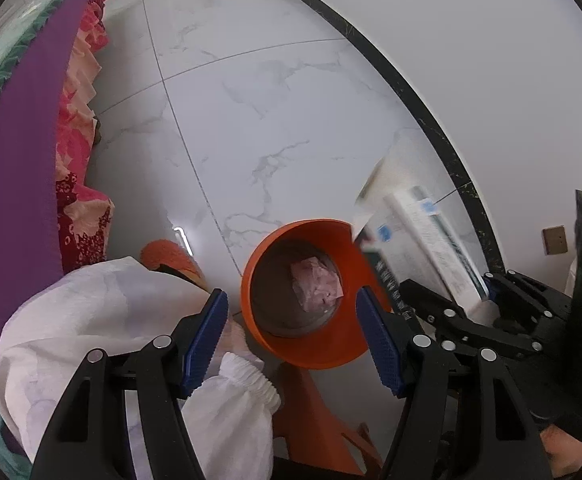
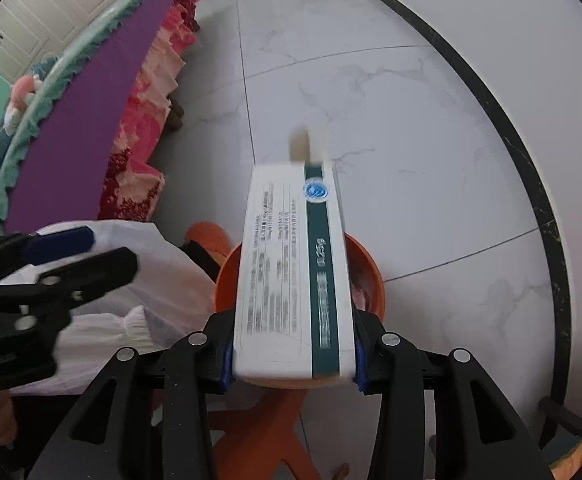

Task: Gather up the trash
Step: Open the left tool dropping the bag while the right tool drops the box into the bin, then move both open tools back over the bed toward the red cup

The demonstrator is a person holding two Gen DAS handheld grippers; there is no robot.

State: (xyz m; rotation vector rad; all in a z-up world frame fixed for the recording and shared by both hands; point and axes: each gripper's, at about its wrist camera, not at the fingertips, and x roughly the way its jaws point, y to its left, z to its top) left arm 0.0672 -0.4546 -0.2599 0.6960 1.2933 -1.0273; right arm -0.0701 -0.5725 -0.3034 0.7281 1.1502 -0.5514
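Right gripper (image 2: 293, 364) clamps the white box (image 2: 295, 276) directly above the orange bin (image 1: 311, 344), pink scrap (image 1: 317, 286) already inside, drop pending; left gripper (image 1: 291, 336) gapes empty.

White carton (image 2: 295, 276) with green stripe, figures resembling "0.25g" printed along the stripe, round blue emblem (image 2: 315, 191) borne near the far end, remaining print blurred and unreadable.

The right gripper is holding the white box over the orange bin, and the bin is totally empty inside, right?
Not quite. The orange bin is not empty: the left wrist view shows a crumpled pinkish piece of trash at its bottom. The rest is right: the right gripper holds the white box over the bin.
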